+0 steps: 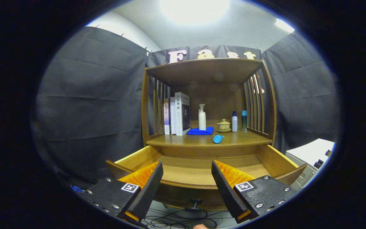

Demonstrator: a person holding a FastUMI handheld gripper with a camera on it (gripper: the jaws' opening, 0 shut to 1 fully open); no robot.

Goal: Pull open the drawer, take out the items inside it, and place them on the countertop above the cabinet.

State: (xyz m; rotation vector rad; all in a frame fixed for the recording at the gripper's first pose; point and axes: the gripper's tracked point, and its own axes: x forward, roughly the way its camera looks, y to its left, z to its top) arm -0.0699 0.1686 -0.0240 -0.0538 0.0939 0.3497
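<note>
Black-and-orange tongs (186,181) hang open, holding nothing, just in front of the pulled-out brown wooden drawer (199,170). Drawer floor, as far as visible, looks bare; near corners are hidden behind the fingers.

Small blue plastic cup (218,138) lies tipped on the table (249,139) directly above the drawer, beyond the tongs.

Judgement: unloading prob. done. Recommend checking the drawer corners w/ tongs kept spread, approaching level over the front rim.
</note>
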